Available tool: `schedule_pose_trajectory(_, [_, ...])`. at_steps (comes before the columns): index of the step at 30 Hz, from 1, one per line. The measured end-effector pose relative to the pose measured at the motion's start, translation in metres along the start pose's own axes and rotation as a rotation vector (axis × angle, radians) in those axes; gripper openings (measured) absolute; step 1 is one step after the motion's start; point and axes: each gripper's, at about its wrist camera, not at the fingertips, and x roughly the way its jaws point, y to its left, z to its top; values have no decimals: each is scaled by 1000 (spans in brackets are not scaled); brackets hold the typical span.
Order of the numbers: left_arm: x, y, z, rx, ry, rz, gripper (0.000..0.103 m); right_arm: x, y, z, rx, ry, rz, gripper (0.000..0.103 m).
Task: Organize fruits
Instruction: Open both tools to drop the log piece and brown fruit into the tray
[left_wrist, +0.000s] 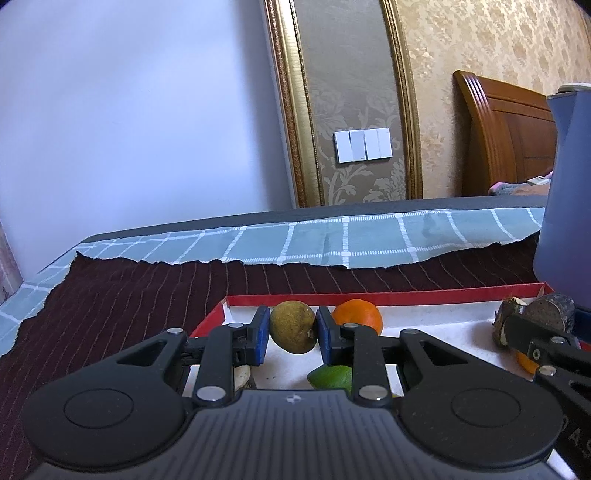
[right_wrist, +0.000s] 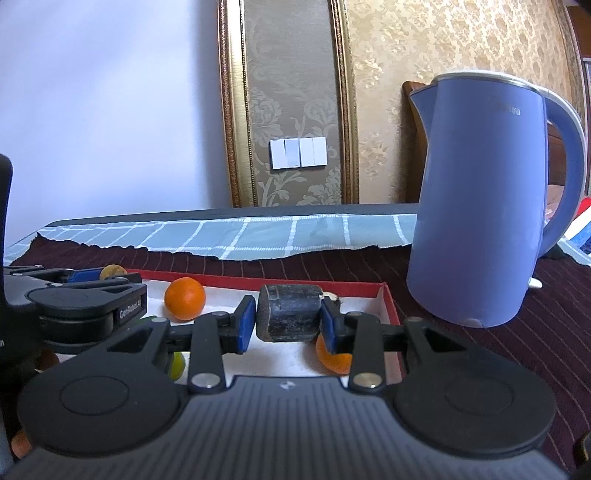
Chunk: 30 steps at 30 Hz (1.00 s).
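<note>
The right gripper (right_wrist: 288, 325) clamps a dark cylinder (right_wrist: 290, 314) above the red tray (right_wrist: 388, 295), near a blue kettle (right_wrist: 480, 206).

A blue kettle (right_wrist: 484, 206) stands on the striped maroon cloth (left_wrist: 110, 295).

Your left gripper (left_wrist: 291, 328) and right gripper (right_wrist: 288, 320) look alike: black linkages, silver rivets, blue pads (left_wrist: 263, 334), ribbed grey bodies; "GenRobot.AI" lettering marks the left one's side.
</note>
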Motion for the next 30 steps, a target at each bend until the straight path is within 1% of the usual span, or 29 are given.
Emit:
schedule_pose_trajectory(7, [8, -1, 3, -2, 17, -9, 26, 17, 1, 9, -17, 22, -65, 35])
schedule_pose_trajectory(10, [9, 1, 4, -12, 25, -5, 26, 23, -2, 9, 1, 37, -75, 35])
schedule_pose_trajectory(12, [11, 1, 3, -11, 32, -5, 26, 24, -4, 7, 11, 35, -87, 43])
schedule_pose_trajectory(13, [11, 1, 3, -11, 37, -6, 27, 23, -5, 7, 12, 28, -89, 52])
schedule_pose_trajectory(15, [11, 1, 3, -12, 35, -9, 32, 20, -5, 7, 16, 0, -91, 64])
schedule_pose_trajectory(16, [10, 1, 2, -8, 28, -6, 43, 18, -5, 7, 15, -14, -95, 72])
schedule_pose_trajectory(17, [9, 0, 2, -2, 19, 2, 63, 16, -4, 7, 7, -28, -100, 74])
schedule_pose_trajectory(19, [5, -2, 1, 8, -18, 26, 82, 13, -3, 5, -14, -41, -116, 74])
schedule_pose_trajectory(22, [-3, -7, 0, 46, -74, 55, 83, 13, -5, 3, -6, -32, -115, 82])
schedule_pose_trajectory(24, [-6, -10, -2, 74, -91, 62, 83, 11, -7, 2, 3, -36, -117, 86])
schedule_pose_trajectory(27, [-7, -11, -3, 92, -85, 61, 83, 9, -8, 0, 6, -42, -132, 90])
schedule_pose_trajectory(29, [-8, -9, -4, 89, -72, 55, 83, 7, -11, -1, 19, -48, -131, 99])
schedule_pose_trajectory(30, [-9, -8, -5, 84, -62, 48, 83, 5, -12, -1, 26, -54, -131, 101])
